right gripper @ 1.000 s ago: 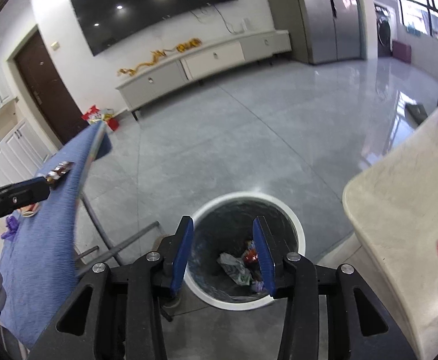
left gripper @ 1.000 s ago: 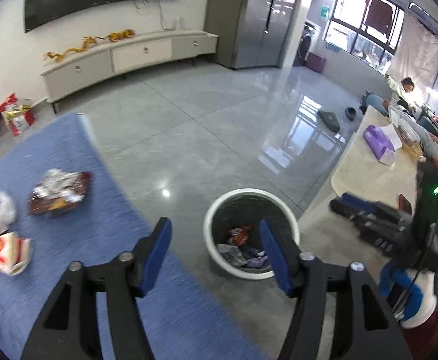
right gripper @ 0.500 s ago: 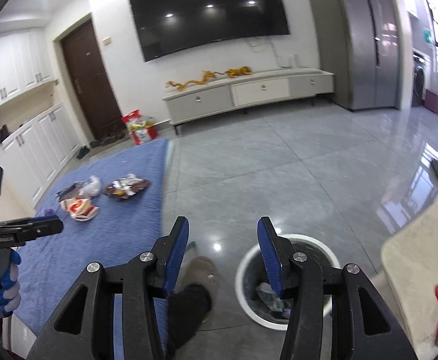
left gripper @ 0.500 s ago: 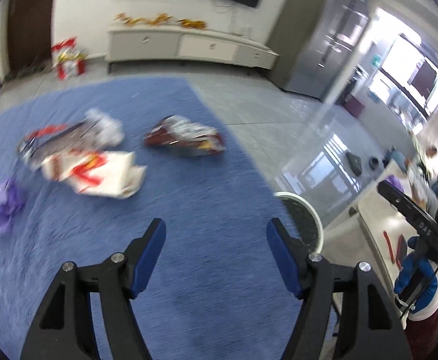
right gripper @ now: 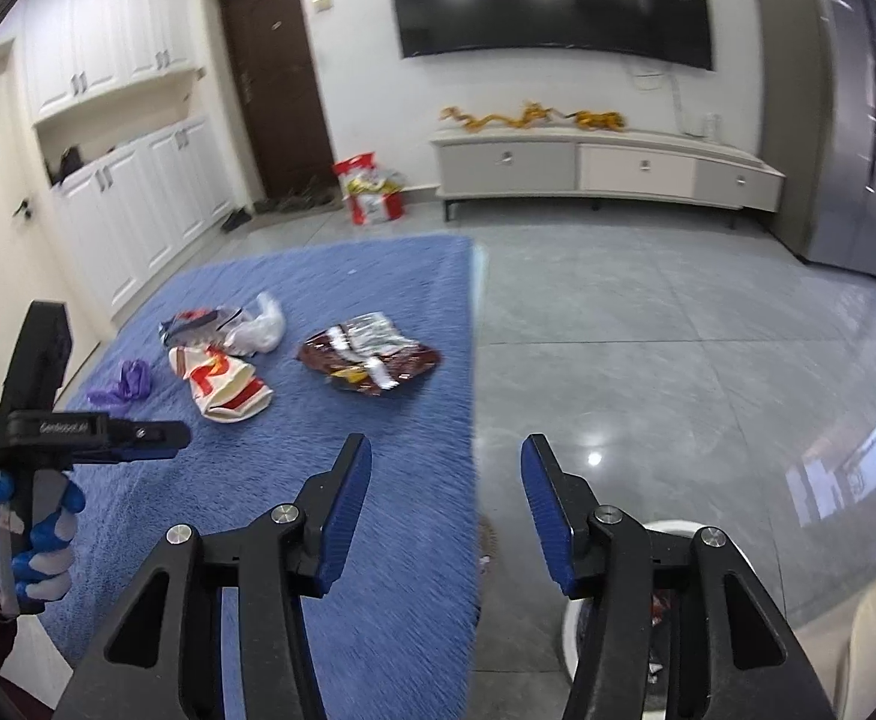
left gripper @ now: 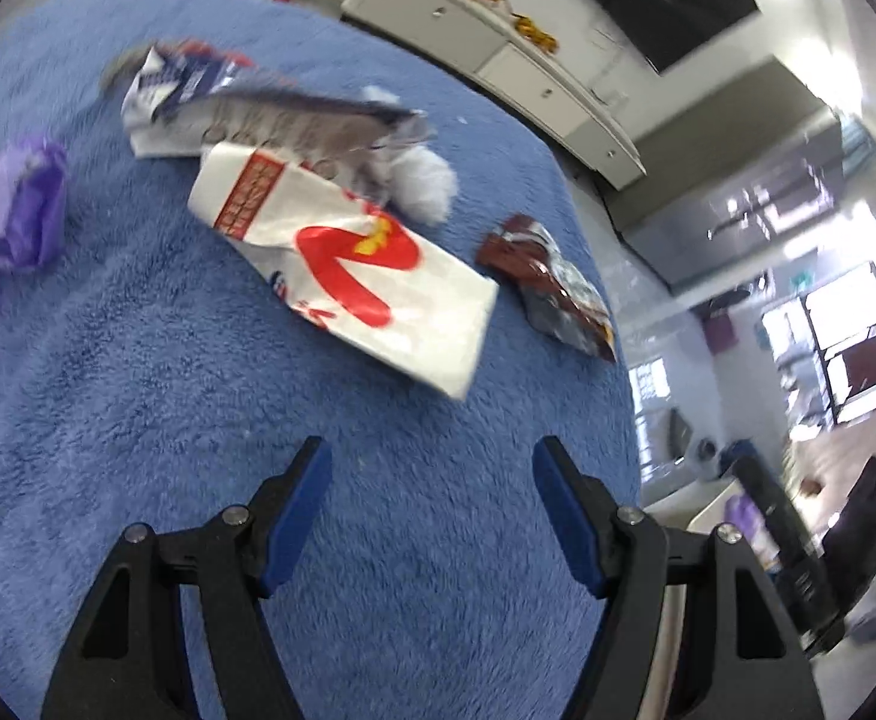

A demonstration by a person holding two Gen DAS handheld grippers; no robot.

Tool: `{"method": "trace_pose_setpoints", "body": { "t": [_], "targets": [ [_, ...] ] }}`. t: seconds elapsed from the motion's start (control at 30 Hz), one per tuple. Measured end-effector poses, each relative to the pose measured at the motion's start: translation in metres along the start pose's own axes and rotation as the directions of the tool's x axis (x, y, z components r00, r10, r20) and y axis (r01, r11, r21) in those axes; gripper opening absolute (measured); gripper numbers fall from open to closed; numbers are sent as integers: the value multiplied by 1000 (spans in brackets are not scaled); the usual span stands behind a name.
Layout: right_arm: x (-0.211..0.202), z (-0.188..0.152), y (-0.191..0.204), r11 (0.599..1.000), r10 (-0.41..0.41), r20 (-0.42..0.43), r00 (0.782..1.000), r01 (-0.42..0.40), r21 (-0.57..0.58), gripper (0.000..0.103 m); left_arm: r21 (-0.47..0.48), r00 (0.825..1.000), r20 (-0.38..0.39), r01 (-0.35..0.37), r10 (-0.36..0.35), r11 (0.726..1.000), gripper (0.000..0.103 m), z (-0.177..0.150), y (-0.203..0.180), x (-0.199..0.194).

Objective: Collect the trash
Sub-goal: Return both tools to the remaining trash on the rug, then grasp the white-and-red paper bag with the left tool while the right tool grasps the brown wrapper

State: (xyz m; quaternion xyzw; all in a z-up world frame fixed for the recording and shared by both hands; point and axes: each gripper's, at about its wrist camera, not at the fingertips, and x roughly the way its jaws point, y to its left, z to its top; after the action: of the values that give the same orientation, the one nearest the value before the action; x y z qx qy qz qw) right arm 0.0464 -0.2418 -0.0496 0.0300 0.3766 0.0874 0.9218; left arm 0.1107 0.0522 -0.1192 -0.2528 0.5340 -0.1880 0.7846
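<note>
Trash lies on a blue fuzzy cloth point(left gripper: 138, 420) point(right gripper: 330, 276). A white bag with red print point(left gripper: 342, 264) point(right gripper: 225, 387) is nearest my left gripper point(left gripper: 432, 468), which is open and empty just short of it. Behind it are a grey-blue wrapper point(left gripper: 270, 102) point(right gripper: 195, 321) and a white plastic wad point(left gripper: 426, 183) point(right gripper: 261, 324). To the right lies a brown snack wrapper point(left gripper: 549, 288) point(right gripper: 369, 354), and a purple bag point(left gripper: 12, 210) point(right gripper: 126, 381) lies left. My right gripper point(right gripper: 447, 465) hangs empty above the cloth's edge, its jaws opening. The white bin point(right gripper: 666, 531) peeks out behind its right finger.
A gloved hand point(right gripper: 24, 516) holds the left gripper point(right gripper: 78, 429) at the left of the right wrist view. Grey tiled floor point(right gripper: 678, 360) lies to the right of the cloth. A low TV cabinet point(right gripper: 606, 171), a red bag point(right gripper: 369, 192) and a fridge point(right gripper: 852, 114) line the far wall.
Both grippers swung away from the bin toward the blue cloth. The trash pile now fills the left wrist view, much closer. The right jaws have widened.
</note>
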Motion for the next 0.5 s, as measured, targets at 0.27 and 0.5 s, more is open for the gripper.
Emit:
{"method": "trace_pose_setpoints", "body": {
  "t": [0.27,0.5],
  "targets": [
    [54,32,37,991,40,-36,999,-44,-127,60,-147,999,44,37,-30,988,67,33,13,13],
    [97,50,53,978,27,-79,997,-43,-205,66,-255,998,56,-10,25,967,67,50,10,25]
  ]
}}
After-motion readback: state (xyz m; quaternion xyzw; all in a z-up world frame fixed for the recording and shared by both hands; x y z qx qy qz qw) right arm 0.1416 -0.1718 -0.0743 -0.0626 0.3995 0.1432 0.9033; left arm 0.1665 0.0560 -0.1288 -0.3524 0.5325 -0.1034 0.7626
